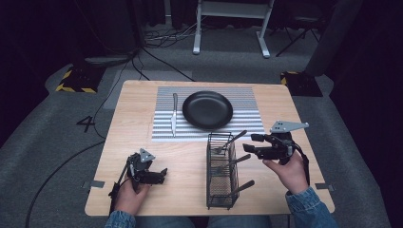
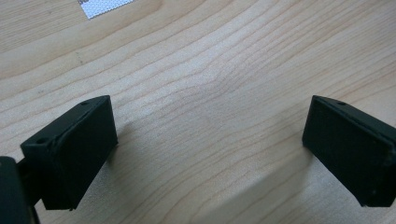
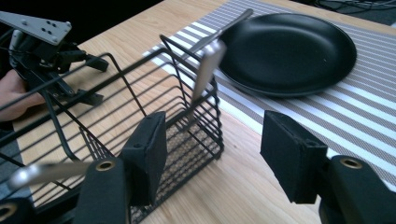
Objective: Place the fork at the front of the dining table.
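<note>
High view: right gripper [image 1: 247,143] beside basket [image 1: 222,171].

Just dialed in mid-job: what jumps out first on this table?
The black wire caddy near the front edge, with utensil handles poking out toward the right gripper, which hovers open beside it. Behind it, a black plate sits on a striped placemat, a knife lying to its left. The left gripper rests open over bare wood.

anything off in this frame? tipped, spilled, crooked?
Nothing spilled or damaged. The wire caddy stands upright, utensil handles leaning out to its right. The knife lies straight on the striped placemat, left of the black plate. Both the right gripper and the left gripper are open and empty.
</note>
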Demonstrator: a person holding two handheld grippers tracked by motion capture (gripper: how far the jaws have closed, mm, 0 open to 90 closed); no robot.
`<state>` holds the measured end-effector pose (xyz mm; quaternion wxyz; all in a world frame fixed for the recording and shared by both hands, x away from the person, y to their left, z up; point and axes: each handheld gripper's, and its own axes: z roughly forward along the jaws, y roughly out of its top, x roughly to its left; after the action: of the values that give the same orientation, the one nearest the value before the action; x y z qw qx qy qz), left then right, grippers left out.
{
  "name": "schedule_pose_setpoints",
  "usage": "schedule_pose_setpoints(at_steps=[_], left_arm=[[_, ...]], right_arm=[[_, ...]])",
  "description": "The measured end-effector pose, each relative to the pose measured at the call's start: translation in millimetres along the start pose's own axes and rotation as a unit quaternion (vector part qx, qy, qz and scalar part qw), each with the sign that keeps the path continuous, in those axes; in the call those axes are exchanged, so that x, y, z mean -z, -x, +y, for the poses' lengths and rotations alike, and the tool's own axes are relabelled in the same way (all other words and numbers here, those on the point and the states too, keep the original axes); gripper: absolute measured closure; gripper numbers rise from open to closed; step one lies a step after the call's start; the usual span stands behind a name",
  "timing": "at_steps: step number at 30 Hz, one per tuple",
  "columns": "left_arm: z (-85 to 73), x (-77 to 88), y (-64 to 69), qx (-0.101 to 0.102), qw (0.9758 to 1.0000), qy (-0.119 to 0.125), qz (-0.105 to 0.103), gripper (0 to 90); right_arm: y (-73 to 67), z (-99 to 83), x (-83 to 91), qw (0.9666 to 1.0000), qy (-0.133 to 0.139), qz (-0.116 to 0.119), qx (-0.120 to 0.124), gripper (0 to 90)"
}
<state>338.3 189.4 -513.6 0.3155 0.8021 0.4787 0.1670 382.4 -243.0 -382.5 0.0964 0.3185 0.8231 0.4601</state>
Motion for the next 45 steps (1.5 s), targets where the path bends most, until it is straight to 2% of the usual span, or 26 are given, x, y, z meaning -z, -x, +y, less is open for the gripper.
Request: schedule_pose_setpoints(at_steps=[7, 15, 19, 22, 27, 34, 45], left_arm=[[0.0, 0.0, 0.0, 0.000, 1.0000, 0.000, 0.000, 3.3], [0.0, -0.1, 0.0, 0.000, 1.0000, 0.000, 0.000, 3.3], [0.0, 0.0, 0.0, 0.000, 1.0000, 0.000, 0.000, 3.3], [0.0, 0.0, 0.0, 0.000, 1.0000, 0.000, 0.000, 3.3], [0.0, 0.0, 0.0, 0.000, 1.0000, 0.000, 0.000, 3.3], [0.0, 0.0, 0.0, 0.000, 1.0000, 0.000, 0.000, 3.3], [0.0, 0.0, 0.0, 0.000, 1.0000, 0.000, 0.000, 3.3]], right_arm=[[-3.2, 9.7, -10.6, 0.9999, -0.003, 0.012, 0.005, 46.5], [-1.0, 16.0, -26.8, 0.9995, -0.009, 0.029, -0.010, 59.0], [1.9, 16.6, -31.9, 0.9991, -0.018, 0.032, -0.021, 70.2], [-0.5, 18.0, -30.6, 0.9994, -0.018, 0.025, -0.016, 79.2], [-4.0, 21.0, -29.2, 0.9995, -0.020, 0.024, -0.009, 81.9], [-12.5, 29.8, -22.9, 0.9996, -0.009, 0.024, 0.012, 86.2], [-13.2, 42.6, -9.3, 0.9992, 0.009, 0.037, 0.011, 86.3]])
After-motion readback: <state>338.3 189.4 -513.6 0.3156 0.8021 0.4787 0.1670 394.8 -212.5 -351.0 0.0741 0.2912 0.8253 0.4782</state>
